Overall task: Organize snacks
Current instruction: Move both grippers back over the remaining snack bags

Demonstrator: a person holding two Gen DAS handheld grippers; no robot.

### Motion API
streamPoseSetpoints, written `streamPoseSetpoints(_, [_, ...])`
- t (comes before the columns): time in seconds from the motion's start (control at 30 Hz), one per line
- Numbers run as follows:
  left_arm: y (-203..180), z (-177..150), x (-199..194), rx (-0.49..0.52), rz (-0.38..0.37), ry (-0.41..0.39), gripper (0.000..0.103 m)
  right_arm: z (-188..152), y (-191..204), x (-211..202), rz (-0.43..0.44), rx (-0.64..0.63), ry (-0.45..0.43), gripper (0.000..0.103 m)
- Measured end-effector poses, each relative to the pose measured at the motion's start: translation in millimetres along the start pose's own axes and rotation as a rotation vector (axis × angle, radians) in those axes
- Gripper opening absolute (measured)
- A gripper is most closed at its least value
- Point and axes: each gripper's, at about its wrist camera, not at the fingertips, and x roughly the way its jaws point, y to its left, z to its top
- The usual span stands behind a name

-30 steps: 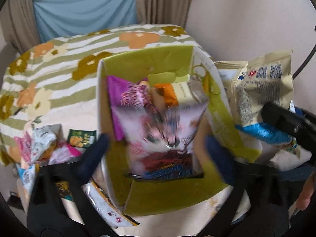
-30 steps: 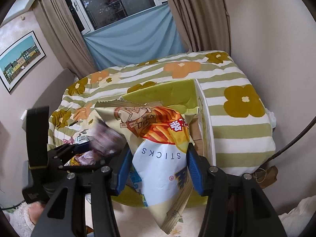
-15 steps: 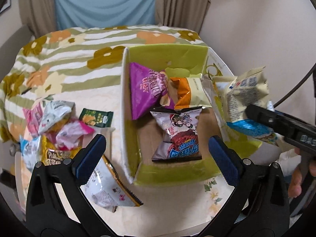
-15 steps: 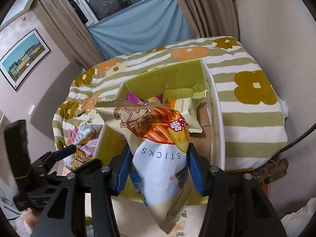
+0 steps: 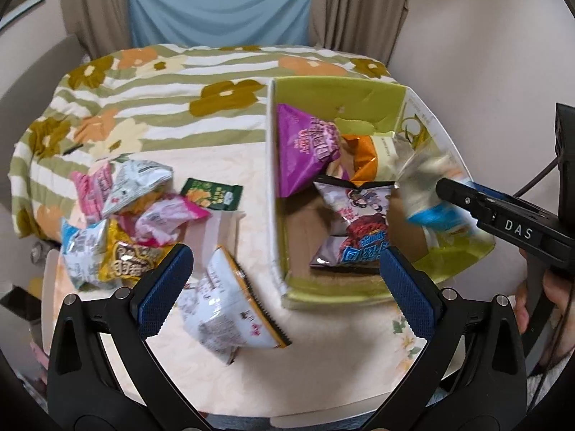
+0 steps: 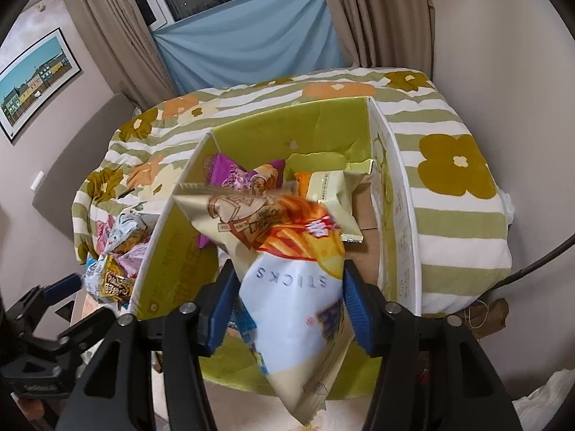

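Note:
A green cardboard box (image 5: 363, 93) stands on the table and holds a purple bag (image 5: 305, 147), an orange and cream bag (image 5: 373, 151) and a silver bag (image 5: 355, 222). My left gripper (image 5: 287, 283) is open and empty, above the table just left of the box's near corner. My right gripper (image 6: 291, 301) is shut on a cream "STICKS" bag (image 6: 287, 262) and holds it over the box (image 6: 323, 122). That gripper shows in the left wrist view (image 5: 503, 215) at the box's right side, with the bag blurred.
A pile of loose snack bags (image 5: 118, 215) lies on the table left of the box, with a white bag (image 5: 230, 305) nearest me and a small green packet (image 5: 212, 194). A flowered striped blanket (image 5: 143, 100) lies behind. Wall close on the right.
My left gripper let go of the silver bag into the box, then drew back and to the left. My right gripper moved the STICKS bag forward over the box.

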Motion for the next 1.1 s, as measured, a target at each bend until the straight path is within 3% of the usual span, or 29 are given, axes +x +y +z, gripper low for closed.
streamPoseSetpoints(0.13, [11.9,-7.0,-3.9,-0.014,0.016,0.007,0.102,-6.9,1.1,-3.8,-0.022,-0.008,-0.042,0.088])
streamPoseSetpoints(0.27, [23.3,-13.5,-6.2,-0.015,0.032,0.018,0.102,-13.5,2.1,-5.7,-0.007,-0.017,-0.047,0.100])
streamPoseSetpoints(0.5, [43.7,-22.2,-23.6,-0.047,0.034,-0.003,0.102,-21.6,9.9,-13.6,-0.004,-0.038,-0.063,0.101])
streamPoseSetpoints(0.67, [68.8,-17.8,-50.1,-0.053,0.031,-0.062,0.102,-24.7,24.5,-27.6,-0.023,-0.077,-0.057,0.101])
streamPoseSetpoints(0.93, [130.8,-17.0,-82.3,-0.062,0.023,-0.096,0.102,-36.5,69.8,-61.2,0.007,-0.034,-0.116,0.101])
streamPoseSetpoints(1.1, [176.1,-22.1,-93.3,-0.078,0.002,-0.096,0.102,-49.7,108.8,-63.9,0.020,-0.007,-0.107,0.101])
